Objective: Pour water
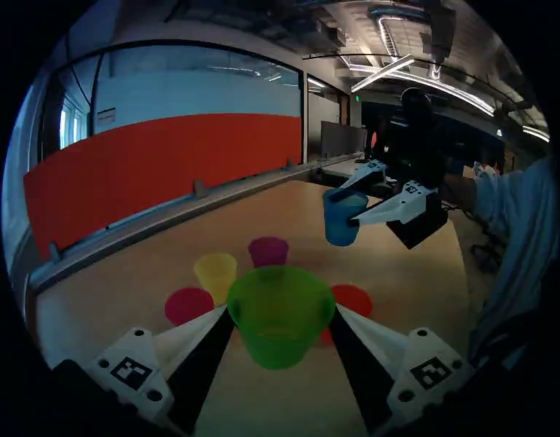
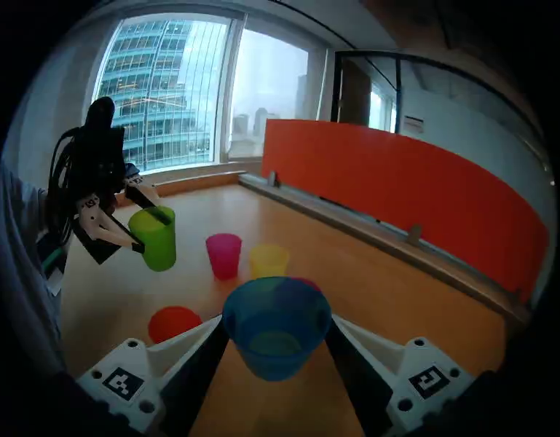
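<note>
My left gripper [image 1: 280,315] is shut on a translucent green cup [image 1: 280,328], held upright between its white fingers. My right gripper [image 2: 276,329] is shut on a translucent blue cup [image 2: 276,342], also upright. In the left gripper view the blue cup [image 1: 343,216] hangs above the wooden table [image 1: 396,277] to the right, gripped by the right gripper [image 1: 356,211]. In the right gripper view the green cup [image 2: 156,238] is at the left in the left gripper [image 2: 150,227]. I cannot tell whether either cup holds water.
Small cups stand on the table between the grippers: purple [image 1: 269,251], yellow [image 1: 215,273], pink [image 1: 188,304] and red [image 1: 350,298]. An orange partition [image 1: 163,167] runs along the table's far edge. A person's sleeve [image 1: 523,240] is at the right.
</note>
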{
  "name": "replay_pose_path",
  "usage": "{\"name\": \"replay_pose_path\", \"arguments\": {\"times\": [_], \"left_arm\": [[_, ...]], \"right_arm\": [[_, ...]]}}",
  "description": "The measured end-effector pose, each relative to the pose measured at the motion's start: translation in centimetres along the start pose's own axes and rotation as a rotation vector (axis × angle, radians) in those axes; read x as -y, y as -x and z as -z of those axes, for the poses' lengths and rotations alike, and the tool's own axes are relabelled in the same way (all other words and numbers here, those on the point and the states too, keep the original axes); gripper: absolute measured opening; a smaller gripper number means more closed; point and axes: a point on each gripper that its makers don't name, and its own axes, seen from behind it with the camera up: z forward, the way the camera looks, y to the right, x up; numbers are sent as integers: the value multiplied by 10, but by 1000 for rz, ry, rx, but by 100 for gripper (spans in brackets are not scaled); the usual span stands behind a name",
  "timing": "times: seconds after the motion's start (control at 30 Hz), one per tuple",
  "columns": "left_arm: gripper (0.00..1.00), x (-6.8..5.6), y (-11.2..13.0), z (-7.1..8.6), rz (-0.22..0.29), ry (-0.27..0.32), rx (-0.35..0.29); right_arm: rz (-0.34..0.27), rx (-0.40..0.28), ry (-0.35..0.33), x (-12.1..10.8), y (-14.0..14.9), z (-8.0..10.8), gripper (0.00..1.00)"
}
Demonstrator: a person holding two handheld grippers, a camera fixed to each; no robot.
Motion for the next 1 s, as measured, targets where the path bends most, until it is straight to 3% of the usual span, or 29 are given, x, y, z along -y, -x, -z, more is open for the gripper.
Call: {"name": "replay_pose_path", "arguments": {"times": [0.7,1.0], "left_arm": [[87,22,-55,6,31,-47,-174],[87,28,-65,9,52,-47,-212]], "right_arm": [[-8,-147,30,-6,-54,13,91],[-24,-194,32,-7,-70,16,91]]}}
